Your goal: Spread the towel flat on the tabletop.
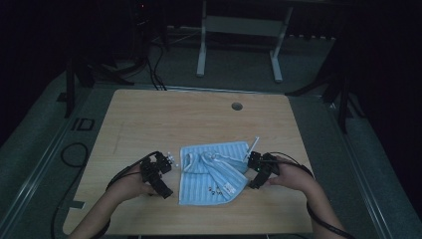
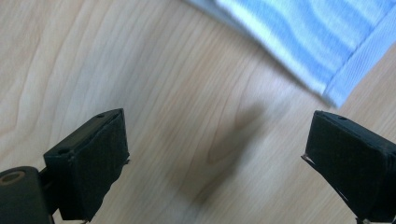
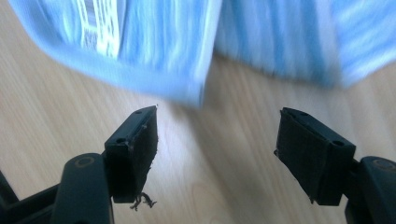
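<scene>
Blue striped cloth garment [image 1: 214, 172], partly folded, lying flat on the wooden table [image 1: 149, 119] between the two tools; left gripper [image 1: 166, 162] just off its one side edge, jaws spread and empty, hem corner ahead of them and apart; right gripper [image 1: 252, 160] just off the opposite edge, jaws parted with nothing between, folded edge close ahead. Judged step: taking hold for a fold; best done by sliding one jaw under a single hem layer, closing squarely, both sides lifting evenly.
</scene>
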`<state>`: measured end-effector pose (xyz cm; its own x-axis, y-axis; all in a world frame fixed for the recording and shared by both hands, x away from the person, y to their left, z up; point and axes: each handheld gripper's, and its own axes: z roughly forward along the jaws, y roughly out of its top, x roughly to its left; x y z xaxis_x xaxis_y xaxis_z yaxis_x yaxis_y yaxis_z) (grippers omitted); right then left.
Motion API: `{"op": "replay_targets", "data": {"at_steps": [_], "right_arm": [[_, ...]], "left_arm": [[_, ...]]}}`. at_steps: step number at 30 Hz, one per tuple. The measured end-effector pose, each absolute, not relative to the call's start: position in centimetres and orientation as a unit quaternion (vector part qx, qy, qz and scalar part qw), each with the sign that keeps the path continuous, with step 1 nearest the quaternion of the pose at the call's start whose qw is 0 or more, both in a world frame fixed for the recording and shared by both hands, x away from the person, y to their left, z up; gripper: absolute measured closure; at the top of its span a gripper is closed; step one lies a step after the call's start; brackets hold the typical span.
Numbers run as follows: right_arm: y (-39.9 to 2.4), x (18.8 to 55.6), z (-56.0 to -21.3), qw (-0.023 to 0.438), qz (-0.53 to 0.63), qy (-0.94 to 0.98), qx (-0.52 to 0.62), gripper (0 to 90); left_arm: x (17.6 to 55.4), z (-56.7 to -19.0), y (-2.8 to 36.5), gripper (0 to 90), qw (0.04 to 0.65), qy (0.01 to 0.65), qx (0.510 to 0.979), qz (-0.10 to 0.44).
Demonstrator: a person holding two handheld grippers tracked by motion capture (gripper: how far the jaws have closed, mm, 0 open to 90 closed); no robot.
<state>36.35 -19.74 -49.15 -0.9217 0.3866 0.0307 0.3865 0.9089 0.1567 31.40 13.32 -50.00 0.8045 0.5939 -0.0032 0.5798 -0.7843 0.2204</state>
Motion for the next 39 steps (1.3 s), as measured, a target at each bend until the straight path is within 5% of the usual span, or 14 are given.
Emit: {"op": "replay_targets", "data": {"at_steps": [19, 23, 30, 33, 36, 39], "right_arm": [[-13.5, 37.9, -48.4, 0.018, 0.155, 0.972, 0.174, 38.0], [-12.1, 38.1, -48.5, 0.027, 0.173, 0.97, 0.167, 39.8], [-10.6, 39.0, -48.2, 0.044, 0.206, 0.96, 0.184, 40.3], [-10.0, 39.2, -48.3, 0.051, 0.226, 0.954, 0.188, 49.8], [-9.9, 39.0, -48.6, 0.056, 0.223, 0.957, 0.178, 76.7], [-10.2, 38.8, -48.6, 0.058, 0.219, 0.958, 0.174, 82.5]], "left_arm": [[33.4, -49.6, 9.6, 19.2, 0.124, 0.286, 0.949, 0.05], [34.1, -49.4, 9.2, 32.7, 0.137, 0.29, 0.945, 0.058], [35.4, -49.5, 8.0, 40.7, 0.15, 0.3, 0.94, 0.065], [35.6, -49.8, 7.2, 49.3, 0.157, 0.294, 0.941, 0.061], [35.7, -50.1, 6.6, 72.3, 0.155, 0.28, 0.945, 0.063], [35.6, -50.1, 6.3, 83.4, 0.157, 0.278, 0.945, 0.07]]}}
